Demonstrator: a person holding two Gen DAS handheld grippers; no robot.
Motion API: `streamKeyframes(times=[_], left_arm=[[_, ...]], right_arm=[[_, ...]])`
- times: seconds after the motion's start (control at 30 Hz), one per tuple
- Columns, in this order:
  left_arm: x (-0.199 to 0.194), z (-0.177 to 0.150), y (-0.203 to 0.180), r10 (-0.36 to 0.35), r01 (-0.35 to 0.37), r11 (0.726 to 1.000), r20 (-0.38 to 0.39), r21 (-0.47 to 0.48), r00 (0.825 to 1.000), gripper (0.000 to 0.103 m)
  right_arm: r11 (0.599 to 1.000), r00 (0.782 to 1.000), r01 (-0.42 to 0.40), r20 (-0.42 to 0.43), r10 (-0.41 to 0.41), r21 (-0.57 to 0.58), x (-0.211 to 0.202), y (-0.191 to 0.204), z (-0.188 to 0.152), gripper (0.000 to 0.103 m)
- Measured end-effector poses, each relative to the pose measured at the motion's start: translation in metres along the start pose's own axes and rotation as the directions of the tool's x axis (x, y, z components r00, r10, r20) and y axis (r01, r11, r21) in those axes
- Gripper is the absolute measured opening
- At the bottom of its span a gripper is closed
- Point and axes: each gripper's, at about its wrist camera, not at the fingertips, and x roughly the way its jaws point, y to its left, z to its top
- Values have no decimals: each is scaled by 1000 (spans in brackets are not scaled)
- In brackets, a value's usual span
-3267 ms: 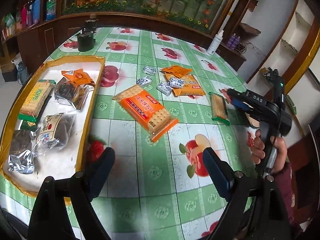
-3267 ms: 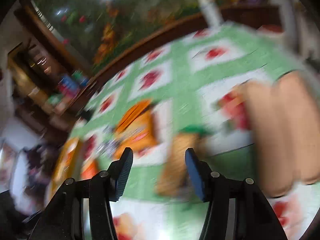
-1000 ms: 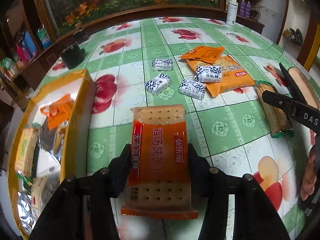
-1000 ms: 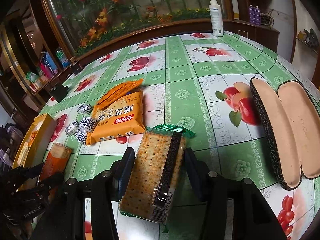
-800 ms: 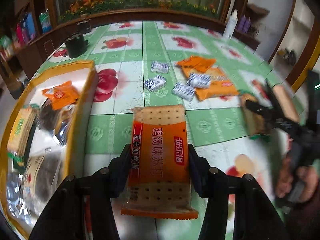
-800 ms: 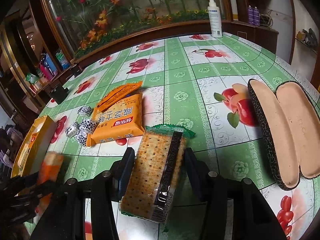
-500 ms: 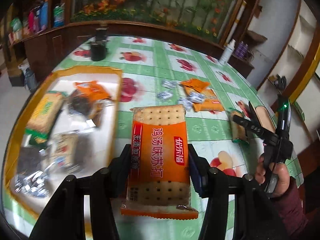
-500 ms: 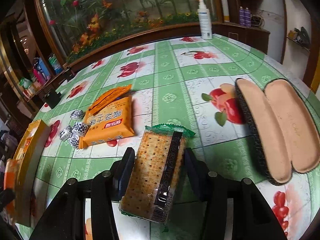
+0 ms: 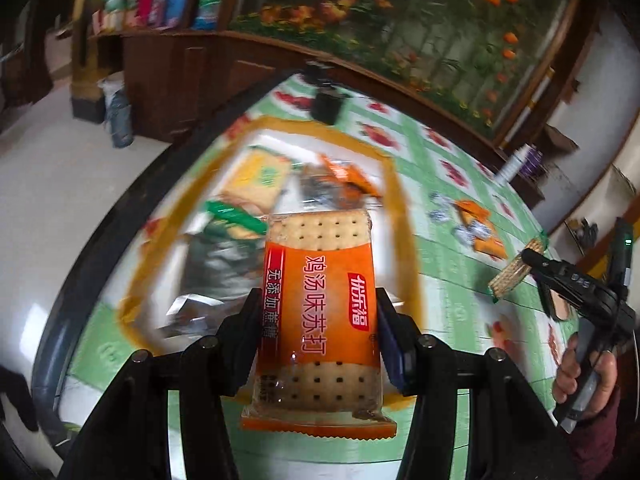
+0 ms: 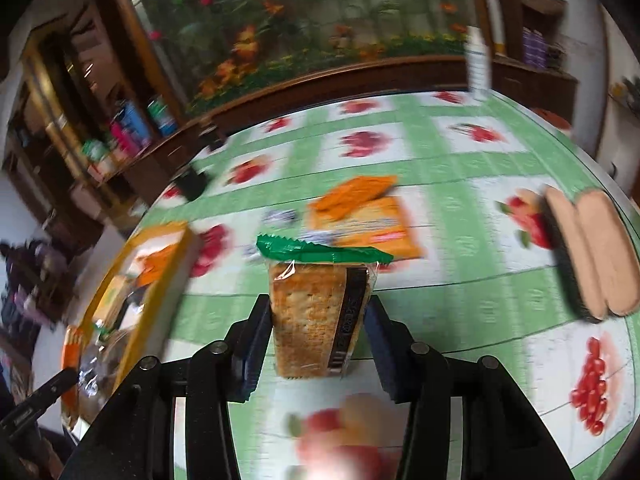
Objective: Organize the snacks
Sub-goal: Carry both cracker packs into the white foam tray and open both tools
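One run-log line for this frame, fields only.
left gripper: shut on orange cracker pack, above yellow tray | right gripper: shut on green-sealed cracker pack, above table

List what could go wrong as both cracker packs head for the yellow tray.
The left gripper pinches the orange cracker pack by its edges: squeezing may crack the biscuits. The yellow tray already looks crowded, so the pack may land on others. The right gripper brings the green-sealed pack the same way, so they could collide.

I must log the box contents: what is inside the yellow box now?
The yellow box holds a green cracker pack, orange packets and silvery bags; the held orange cracker pack covers part.
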Motion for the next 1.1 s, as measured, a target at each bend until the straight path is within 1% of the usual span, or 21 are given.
streamKeyframes(times=[0.07, 0.17, 0.27, 0.33, 0.37, 0.47, 0.57, 0.67, 0.73, 0.77, 0.83, 0.93, 1.03, 1.1], left_arm=[[-2, -1, 17, 17, -17, 999, -3, -33, 1000, 52], [-7, -1, 35, 43, -43, 998, 5, -56, 999, 52], [-9, -2, 45, 45, -44, 997, 16, -58, 999, 52], [-8, -2, 45, 53, -52, 997, 23, -53, 998, 52], [-8, -2, 45, 58, -57, 997, 25, -50, 998, 53], [-3, 0, 42, 61, -60, 998, 21, -26, 998, 52], [5, 1, 38, 43, -43, 999, 9, -18, 999, 54], [11, -2, 33, 10, -10, 1000, 3, -23, 1000, 59], [11, -3, 29, -9, 9, 1000, 7, -25, 1000, 66], [10, -3, 27, -19, 19, 1000, 8, -24, 1000, 67], [6, -5, 24, -25, 26, 999, 16, -26, 1000, 73], [-6, -6, 22, -23, 25, 999, 41, -33, 999, 79], [-21, -6, 21, 9, -7, 1000, 73, -25, 997, 85], [-28, -6, 19, 27, -26, 1000, 90, -16, 996, 86]], right_arm=[[999, 1000, -27, -10, 26, -25, 3, 21, -1, 50], [995, 996, -83, -27, 82, -59, 10, 56, -4, 50], [986, 989, -143, -55, 138, -90, 18, 88, -7, 50], [976, 981, -182, -91, 172, -116, 28, 112, -10, 50], [974, 979, -189, -103, 177, -125, 31, 120, -11, 50], [965, 979, -185, -124, 164, -187, 42, 151, -15, 50], [958, 975, -199, -141, 172, -208, 52, 168, -16, 50], [953, 976, -191, -153, 158, -236, 65, 186, -14, 49], [950, 977, -177, -160, 139, -257, 77, 196, -11, 49], [948, 978, -172, -163, 132, -266, 81, 199, -10, 49], [945, 977, -164, -177, 116, -284, 91, 209, -8, 49], [942, 972, -170, -203, 113, -289, 107, 220, -7, 49], [938, 965, -191, -230, 126, -288, 120, 228, -7, 50], [941, 961, -203, -240, 138, -271, 124, 230, -7, 50]])
